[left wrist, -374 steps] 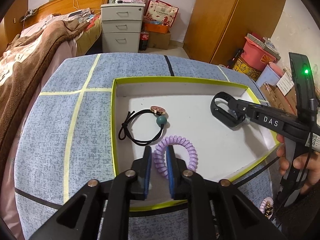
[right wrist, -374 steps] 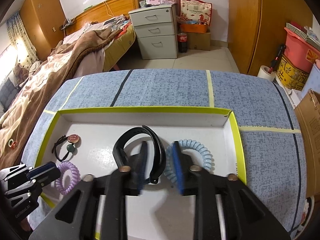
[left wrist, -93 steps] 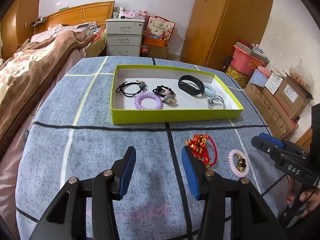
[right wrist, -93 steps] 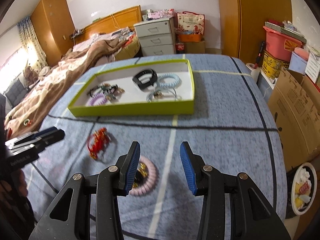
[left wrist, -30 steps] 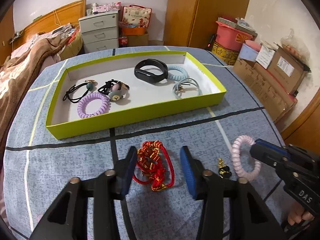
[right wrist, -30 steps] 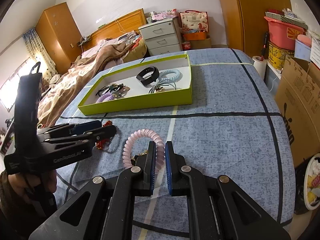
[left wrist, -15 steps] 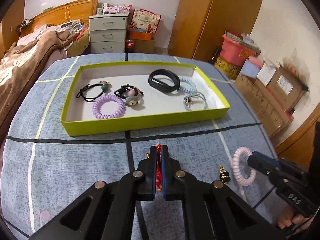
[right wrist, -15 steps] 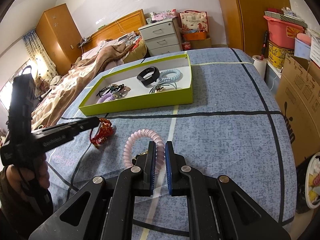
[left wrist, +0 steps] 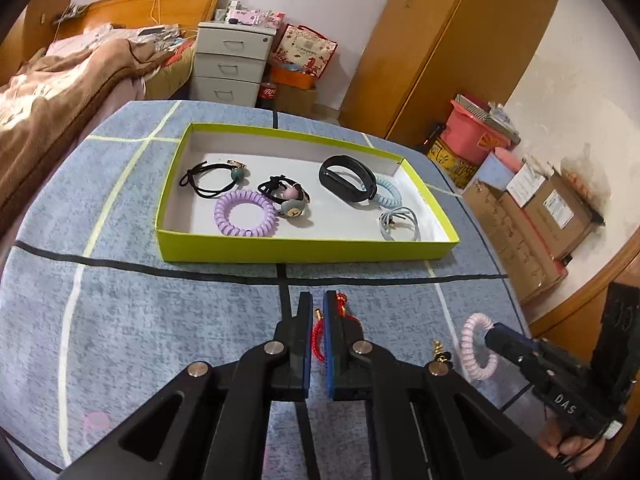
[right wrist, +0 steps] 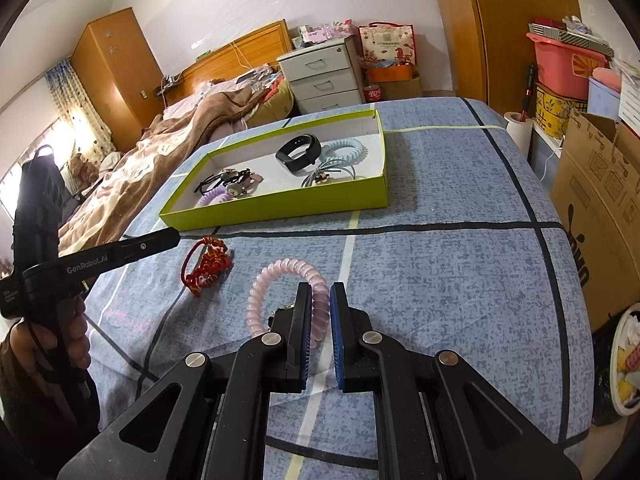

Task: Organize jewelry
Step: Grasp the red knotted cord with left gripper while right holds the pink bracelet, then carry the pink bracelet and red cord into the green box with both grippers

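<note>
My left gripper [left wrist: 318, 298] is shut on a red knotted bracelet [left wrist: 341, 306], whose cord shows between the blue pads. In the right wrist view the red bracelet [right wrist: 208, 264] sits just off the left gripper [right wrist: 174, 236], low over the blue cloth. My right gripper [right wrist: 320, 294] is shut on a pink coil hair tie [right wrist: 272, 276] with a small gold charm. That pink tie [left wrist: 466, 344] and the right gripper [left wrist: 494, 334] show at the lower right of the left wrist view. The green tray [left wrist: 280, 250] lies beyond both, holding several ties and a black band [left wrist: 348, 178].
The tray [right wrist: 280, 204] also holds a purple coil [left wrist: 245, 213], a light blue coil [left wrist: 388, 196] and black hair ties. A bed [left wrist: 60, 92] runs along the left of the table. Cardboard boxes [right wrist: 600, 200] stand past the right edge.
A second ago the left jaws stood open around the red bracelet; they have since shut on it and the hand has shifted and rolled a little. The right gripper keeps still on the pink tie.
</note>
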A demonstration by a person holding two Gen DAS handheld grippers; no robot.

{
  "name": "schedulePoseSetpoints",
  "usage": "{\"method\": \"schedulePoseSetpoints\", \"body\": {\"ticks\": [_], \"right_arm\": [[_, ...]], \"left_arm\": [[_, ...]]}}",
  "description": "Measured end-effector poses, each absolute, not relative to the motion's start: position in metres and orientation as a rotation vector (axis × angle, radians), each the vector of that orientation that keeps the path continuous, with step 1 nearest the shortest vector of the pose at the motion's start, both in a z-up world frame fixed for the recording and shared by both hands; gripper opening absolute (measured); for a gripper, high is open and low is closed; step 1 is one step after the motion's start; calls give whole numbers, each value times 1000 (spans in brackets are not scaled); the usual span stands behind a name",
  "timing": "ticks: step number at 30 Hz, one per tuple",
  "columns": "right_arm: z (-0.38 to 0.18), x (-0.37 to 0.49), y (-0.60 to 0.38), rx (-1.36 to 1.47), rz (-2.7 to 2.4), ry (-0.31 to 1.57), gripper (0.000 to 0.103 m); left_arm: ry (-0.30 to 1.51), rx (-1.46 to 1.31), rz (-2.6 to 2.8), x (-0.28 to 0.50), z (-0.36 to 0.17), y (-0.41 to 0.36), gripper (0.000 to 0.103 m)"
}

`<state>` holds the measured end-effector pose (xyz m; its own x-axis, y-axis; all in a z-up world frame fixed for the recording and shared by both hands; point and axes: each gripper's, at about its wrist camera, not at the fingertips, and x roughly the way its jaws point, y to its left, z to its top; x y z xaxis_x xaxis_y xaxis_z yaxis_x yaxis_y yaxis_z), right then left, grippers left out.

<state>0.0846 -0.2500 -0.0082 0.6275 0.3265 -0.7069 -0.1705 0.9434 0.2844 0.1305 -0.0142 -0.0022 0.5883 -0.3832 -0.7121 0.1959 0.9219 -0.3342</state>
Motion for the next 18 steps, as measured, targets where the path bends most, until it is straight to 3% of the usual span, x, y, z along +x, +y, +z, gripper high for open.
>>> {"method": "schedulePoseSetpoints", "body": {"ticks": [2, 4, 11, 16, 18], "right_arm": [[-9, 85, -250, 199, 286, 851, 10], [-10, 86, -250, 199, 287, 854, 10], [-12, 87, -252, 202, 285, 860, 10], [-13, 88, -252, 205, 283, 860, 10], [-13, 88, -251, 203, 284, 860, 10]], "left_arm": [[882, -221, -363, 132, -2, -18, 35], [901, -209, -373, 136, -5, -22, 40], [964, -202, -381, 153, -18, -35, 38], [1003, -171, -388, 158, -26, -42, 10], [1000, -167, -394, 156, -26, -41, 10]]}}
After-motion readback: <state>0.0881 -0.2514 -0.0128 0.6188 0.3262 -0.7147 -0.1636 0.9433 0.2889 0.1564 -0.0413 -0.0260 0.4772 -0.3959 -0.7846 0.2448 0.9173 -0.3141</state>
